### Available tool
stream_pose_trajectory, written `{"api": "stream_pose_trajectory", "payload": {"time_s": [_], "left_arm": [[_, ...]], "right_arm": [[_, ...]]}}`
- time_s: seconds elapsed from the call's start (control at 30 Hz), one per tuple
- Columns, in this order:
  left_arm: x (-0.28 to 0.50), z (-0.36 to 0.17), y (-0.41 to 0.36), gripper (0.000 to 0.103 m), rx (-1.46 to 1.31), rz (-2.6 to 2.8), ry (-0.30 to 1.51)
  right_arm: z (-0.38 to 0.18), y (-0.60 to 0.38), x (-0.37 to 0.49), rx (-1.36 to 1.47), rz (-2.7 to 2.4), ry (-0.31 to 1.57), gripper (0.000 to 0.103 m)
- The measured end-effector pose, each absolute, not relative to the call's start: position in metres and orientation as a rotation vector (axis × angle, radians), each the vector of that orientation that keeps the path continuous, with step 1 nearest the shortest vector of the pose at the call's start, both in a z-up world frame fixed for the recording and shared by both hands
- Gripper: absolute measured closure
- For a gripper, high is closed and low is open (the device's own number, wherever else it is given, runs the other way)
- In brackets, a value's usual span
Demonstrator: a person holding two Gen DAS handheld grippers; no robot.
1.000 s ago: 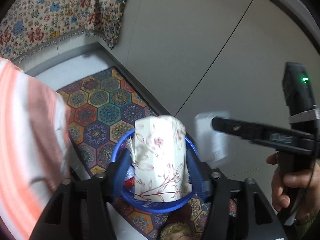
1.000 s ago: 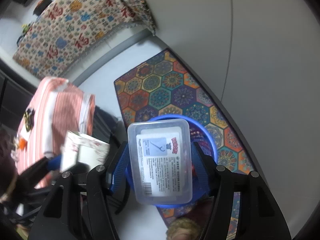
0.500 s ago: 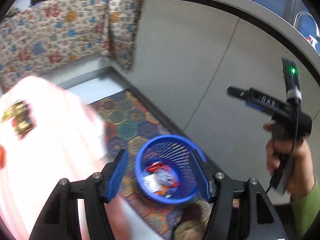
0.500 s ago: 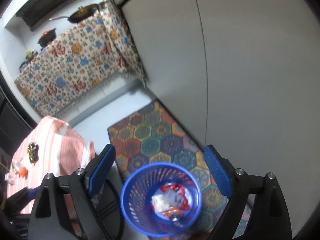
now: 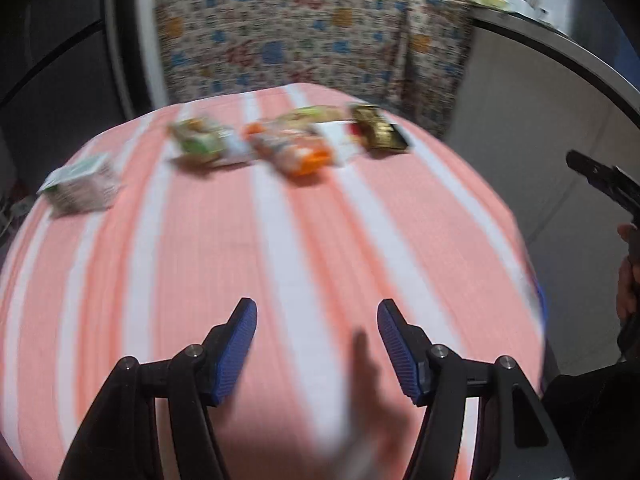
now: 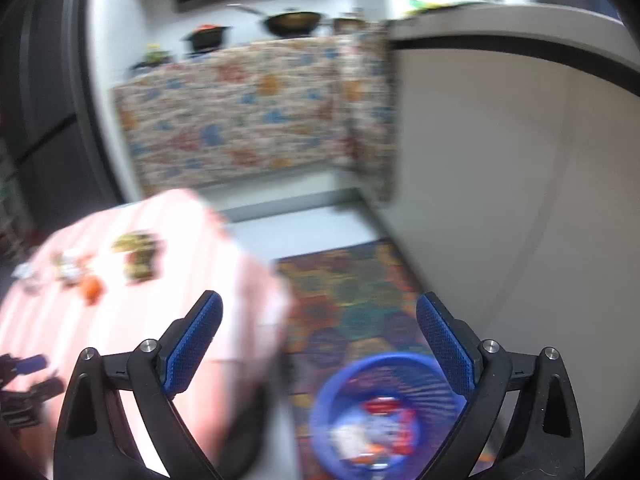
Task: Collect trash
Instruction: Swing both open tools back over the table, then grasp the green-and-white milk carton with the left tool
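Observation:
My left gripper (image 5: 316, 340) is open and empty above the near part of a table with a pink and white striped cloth (image 5: 280, 248). Several pieces of trash lie at the table's far side: a green and white carton (image 5: 80, 190), a green wrapper (image 5: 200, 142), an orange packet (image 5: 292, 150) and a dark gold packet (image 5: 378, 132). My right gripper (image 6: 318, 344) is open and empty, above and behind a blue mesh bin (image 6: 340, 384) on the floor that holds trash (image 6: 372, 432). The frames are blurred by motion.
A patterned rug (image 6: 352, 288) lies under the bin beside a grey cabinet wall (image 6: 500, 200). A flowered cloth (image 5: 288, 44) hangs over a counter at the back. The table (image 6: 120, 312) stands left of the bin. The right gripper shows at the left wrist view's right edge (image 5: 608, 188).
One second ago the left gripper held a flowered paper cup and the right a clear plastic box over the bin. Both were dropped in; both grippers opened and swung up towards the table.

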State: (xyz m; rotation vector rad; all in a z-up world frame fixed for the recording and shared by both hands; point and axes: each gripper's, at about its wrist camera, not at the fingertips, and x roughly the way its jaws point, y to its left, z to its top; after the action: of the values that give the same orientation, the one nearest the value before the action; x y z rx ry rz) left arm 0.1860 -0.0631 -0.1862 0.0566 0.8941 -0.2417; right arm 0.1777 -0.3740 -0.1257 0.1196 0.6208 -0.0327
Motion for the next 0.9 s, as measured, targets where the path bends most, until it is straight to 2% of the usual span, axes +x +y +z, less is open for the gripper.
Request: {"api": "stream_pose_trajectory", "payload": {"time_s": [0.2, 0.33, 0.63, 0.9], "left_arm": [[0.183, -0.190, 0.010, 0.039, 0.022, -0.090, 0.896], [0.178, -0.198, 0.036, 0.039, -0.004, -0.043, 0.913], [0.204, -0.196, 0.038, 0.037, -0.060, 0.025, 0.928], [0.323, -0.124, 0.090, 0.037, -0.291, 0.227, 0.905]], "right_arm": [[-0.154, -0.236, 0.182, -0.003, 0.261, 0.722, 0.005], [-0.176, -0.185, 0.183, -0.149, 0.357, 0.771, 0.005], [-0.206, -0.169, 0.187, -0.192, 0.362, 0.847, 0.005], [-0.203, -0.158, 0.181, -0.250, 0.390, 0.844, 0.005]]}}
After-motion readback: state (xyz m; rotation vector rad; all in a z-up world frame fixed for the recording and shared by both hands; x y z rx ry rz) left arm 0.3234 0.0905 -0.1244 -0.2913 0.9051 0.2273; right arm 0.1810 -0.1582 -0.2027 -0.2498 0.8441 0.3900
